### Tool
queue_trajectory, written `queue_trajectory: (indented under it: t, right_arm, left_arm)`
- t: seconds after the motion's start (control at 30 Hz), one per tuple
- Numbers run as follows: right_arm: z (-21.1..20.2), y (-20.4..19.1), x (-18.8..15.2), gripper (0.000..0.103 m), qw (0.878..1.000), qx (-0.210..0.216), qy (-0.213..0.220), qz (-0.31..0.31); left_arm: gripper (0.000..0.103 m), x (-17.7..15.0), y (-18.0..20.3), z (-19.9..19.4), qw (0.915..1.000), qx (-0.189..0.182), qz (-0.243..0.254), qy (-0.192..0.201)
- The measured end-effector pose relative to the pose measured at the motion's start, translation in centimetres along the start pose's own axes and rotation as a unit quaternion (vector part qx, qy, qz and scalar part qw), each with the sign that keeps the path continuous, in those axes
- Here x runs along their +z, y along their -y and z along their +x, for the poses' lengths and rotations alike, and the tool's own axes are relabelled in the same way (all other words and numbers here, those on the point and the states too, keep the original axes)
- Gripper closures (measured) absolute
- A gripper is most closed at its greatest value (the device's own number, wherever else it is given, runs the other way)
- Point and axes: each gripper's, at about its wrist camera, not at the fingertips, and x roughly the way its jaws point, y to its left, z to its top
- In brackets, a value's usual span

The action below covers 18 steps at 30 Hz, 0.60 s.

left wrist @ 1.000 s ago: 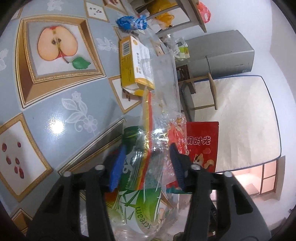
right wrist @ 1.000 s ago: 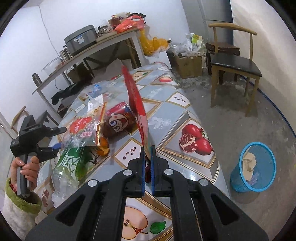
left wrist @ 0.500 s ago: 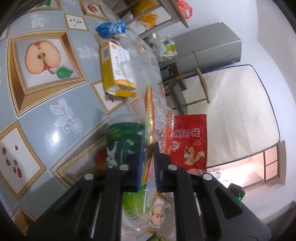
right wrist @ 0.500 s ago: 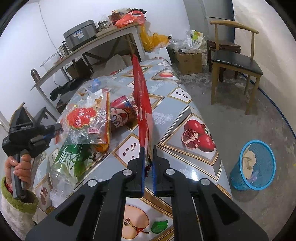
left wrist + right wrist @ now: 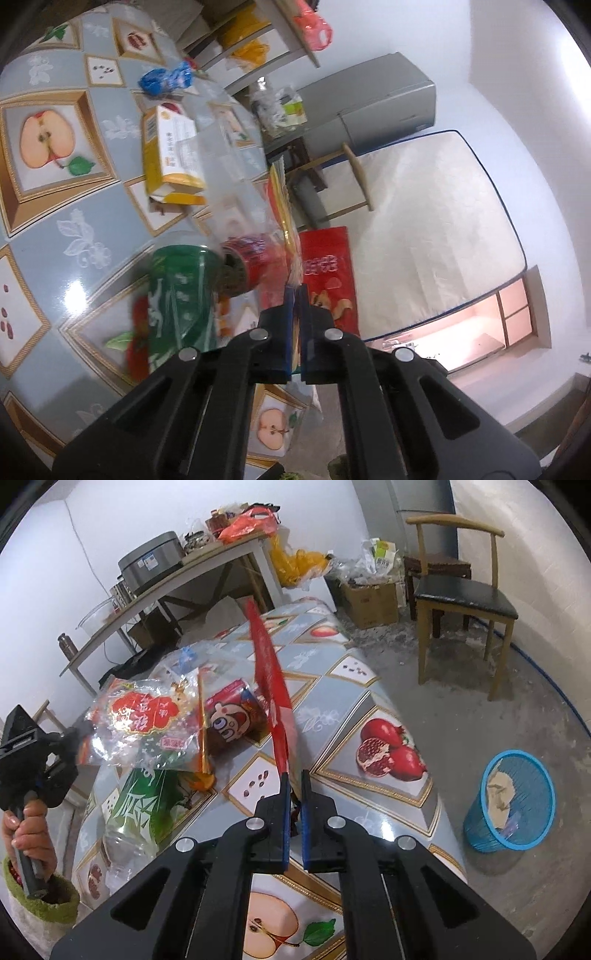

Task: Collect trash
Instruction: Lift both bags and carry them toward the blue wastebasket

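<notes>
My left gripper (image 5: pixel 294 295) is shut on a clear plastic snack bag (image 5: pixel 258 206) and holds it above the table; the bag shows its red label in the right wrist view (image 5: pixel 144 720), with the left gripper (image 5: pixel 79 740) at its left edge. My right gripper (image 5: pixel 293 779) is shut on a flat red snack packet (image 5: pixel 271 686), held upright, edge on; it also shows in the left wrist view (image 5: pixel 327 280). On the table lie a green-labelled plastic bottle (image 5: pixel 140 805), a red cartoon can (image 5: pixel 232 720) and a yellow carton (image 5: pixel 170 155).
The table (image 5: pixel 369 709) has a fruit-patterned cloth. A blue mesh waste basket (image 5: pixel 509 805) stands on the floor to its right. A wooden chair (image 5: pixel 461 598) is behind it. A blue wrapper (image 5: pixel 166 77) lies at the table's far end. A cluttered side table (image 5: pixel 184 576) stands by the wall.
My left gripper has shut on the clear bag and lifted it off the bottle. My right gripper has kept its hold on the red packet and shifted a little.
</notes>
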Motion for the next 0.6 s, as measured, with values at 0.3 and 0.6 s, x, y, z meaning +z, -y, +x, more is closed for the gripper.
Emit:
queue_trajectory:
  t: [0.3,0.6]
  right_arm:
    - [-1.5,0.3,0.3,0.099,0.999,-0.030,0.033,-0.008]
    - [-3.2,1.6,1.1,0.099,0.997,-0.046,0.064,-0.001]
  left_arm:
    - [0.103,-0.6,3.1,-0.2,0.9991,-0.014,0.038,0.010]
    - [0.103,-1.3,5.6,0.2,0.9974,-0.028,0.065,0.009]
